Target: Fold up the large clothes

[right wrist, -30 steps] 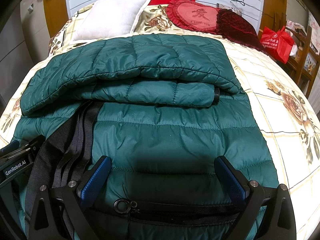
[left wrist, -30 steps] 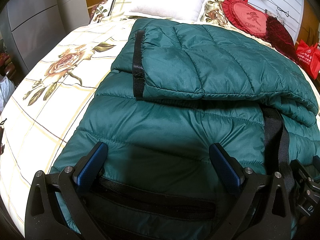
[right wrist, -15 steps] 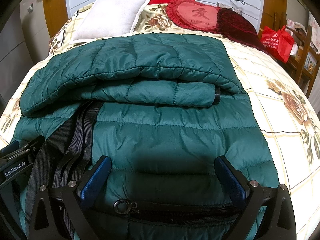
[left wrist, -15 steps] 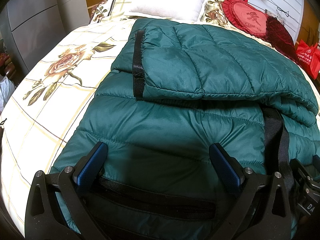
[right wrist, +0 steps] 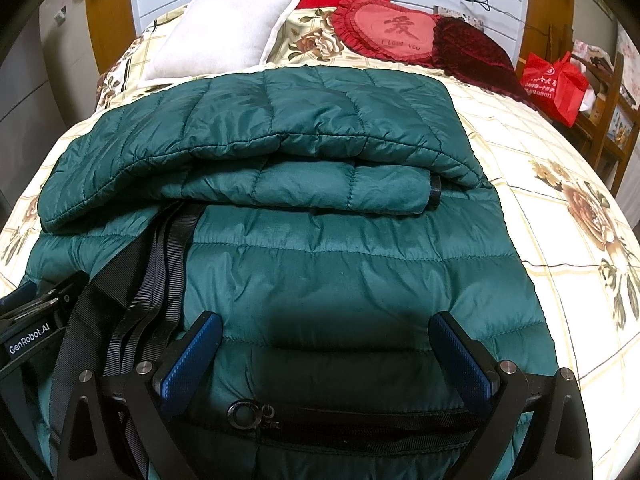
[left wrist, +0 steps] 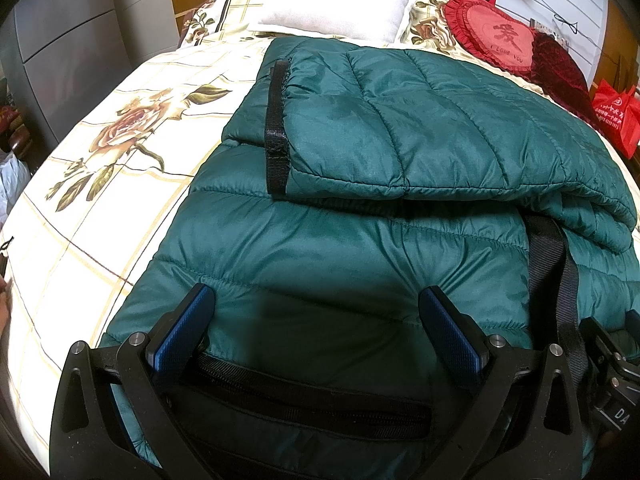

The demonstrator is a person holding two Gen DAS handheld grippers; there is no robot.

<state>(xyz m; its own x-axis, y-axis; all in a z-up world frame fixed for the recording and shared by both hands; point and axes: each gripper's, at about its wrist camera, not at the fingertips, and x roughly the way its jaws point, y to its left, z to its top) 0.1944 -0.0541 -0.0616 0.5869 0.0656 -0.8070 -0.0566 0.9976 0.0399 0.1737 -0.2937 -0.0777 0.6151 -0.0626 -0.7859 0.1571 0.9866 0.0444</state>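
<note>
— How do we hold the left claw (left wrist: 316, 312)?
— Low at the bottom of its frame, blue pads (left wrist: 182, 330) spread wide apart.
— And our right claw (right wrist: 324, 340)?
— The same: jaws wide, at the bottom of its own frame, the left claw's body showing at lower left.

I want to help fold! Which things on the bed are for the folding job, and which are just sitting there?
For the folding:
- green quilted jacket
- left gripper, open
- right gripper, open

Just sitting there:
- white pillow
- red heart cushion
- dark red cushion
- red bag, beside the bed
</note>
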